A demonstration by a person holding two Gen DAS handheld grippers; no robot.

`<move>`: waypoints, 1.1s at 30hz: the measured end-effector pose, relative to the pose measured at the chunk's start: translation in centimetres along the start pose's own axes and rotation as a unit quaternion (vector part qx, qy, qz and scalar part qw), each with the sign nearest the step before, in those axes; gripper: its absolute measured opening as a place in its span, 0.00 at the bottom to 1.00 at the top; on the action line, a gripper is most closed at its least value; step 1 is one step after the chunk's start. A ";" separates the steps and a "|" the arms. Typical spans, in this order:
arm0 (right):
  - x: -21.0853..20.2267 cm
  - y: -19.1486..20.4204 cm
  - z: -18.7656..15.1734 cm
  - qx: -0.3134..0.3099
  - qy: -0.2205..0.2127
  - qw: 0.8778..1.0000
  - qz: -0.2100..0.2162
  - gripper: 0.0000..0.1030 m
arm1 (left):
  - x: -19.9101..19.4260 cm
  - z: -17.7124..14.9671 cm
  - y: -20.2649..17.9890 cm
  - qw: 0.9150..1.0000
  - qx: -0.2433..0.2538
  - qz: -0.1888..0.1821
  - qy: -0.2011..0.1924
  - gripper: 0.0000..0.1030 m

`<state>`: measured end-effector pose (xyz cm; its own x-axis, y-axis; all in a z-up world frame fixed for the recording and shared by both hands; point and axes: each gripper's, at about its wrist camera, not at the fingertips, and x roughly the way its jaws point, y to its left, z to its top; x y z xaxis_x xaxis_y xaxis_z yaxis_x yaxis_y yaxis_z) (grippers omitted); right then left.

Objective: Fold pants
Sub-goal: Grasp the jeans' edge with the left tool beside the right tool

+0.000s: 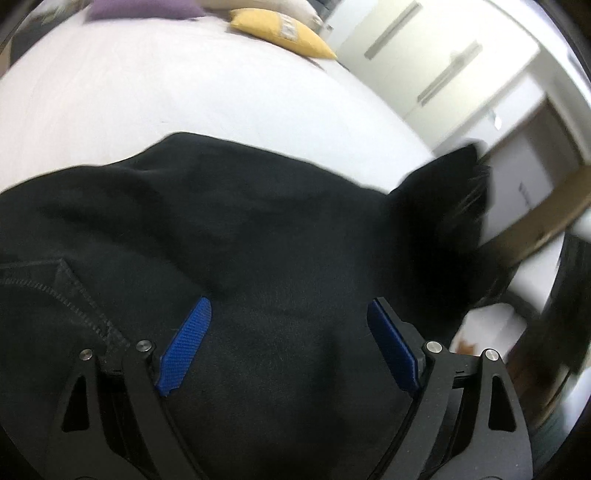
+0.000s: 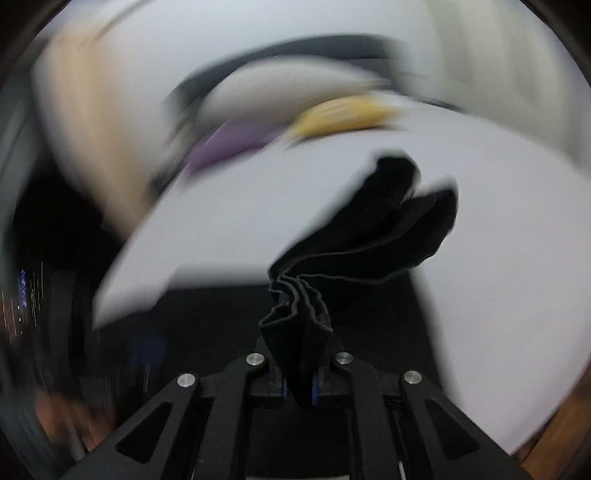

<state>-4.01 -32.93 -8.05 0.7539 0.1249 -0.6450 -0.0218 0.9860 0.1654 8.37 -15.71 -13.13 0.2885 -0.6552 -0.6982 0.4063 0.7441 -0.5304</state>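
Observation:
The black pants (image 1: 229, 229) lie spread over the white bed (image 1: 184, 92) and fill the lower half of the left wrist view. A stitched seam runs at the lower left. My left gripper (image 1: 288, 325) is open, its blue pads (image 1: 186, 343) just above the black cloth, nothing between them. One end of the pants (image 1: 454, 184) rises at the right. My right gripper (image 2: 299, 387) is shut on a bunched, pleated fold of the pants (image 2: 369, 236) and holds it up above the bed (image 2: 240, 221). The right wrist view is heavily blurred.
A yellow pillow (image 1: 284, 33) and a purple pillow (image 1: 144, 9) lie at the far end of the bed; both show blurred in the right wrist view (image 2: 343, 114). White cabinets (image 1: 443, 55) with bar handles stand to the right, beyond the bed's edge.

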 end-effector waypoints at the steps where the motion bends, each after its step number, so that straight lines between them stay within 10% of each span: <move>1: 1.3 2.9 -0.9 -0.047 0.020 0.999 0.000 0.09 | -0.3 0.1 0.4 1.000 -0.012 -0.009 0.000 0.84; 5: 5.4 8.7 -4.6 -0.121 0.058 0.990 -0.039 0.09 | -0.9 0.3 1.7 0.997 -0.056 -0.049 0.010 0.85; 23: 0.7 13.2 -2.3 -0.186 -0.045 0.976 -0.102 0.09 | 1.1 4.2 5.9 0.958 -0.204 -0.184 0.082 0.93; 25: 0.7 14.0 -2.3 -0.199 -0.044 0.974 -0.099 0.09 | 1.7 5.0 5.3 0.960 -0.191 -0.181 0.095 0.88; 29: 0.4 15.8 -2.9 -0.233 -0.053 0.967 -0.090 0.09 | 2.4 5.8 5.3 0.960 -0.176 -0.182 0.119 0.36; 33: 0.0 17.6 -3.5 -0.259 -0.054 0.961 -0.079 0.09 | 1.0 6.7 6.2 0.969 -0.149 -0.161 0.116 0.20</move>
<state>-6.67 -15.14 -7.73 0.8374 -0.0160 -0.5464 -0.2043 0.9180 -0.3399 16.93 -12.63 -13.88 -0.0293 -0.8387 -0.5438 0.1638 0.5326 -0.8303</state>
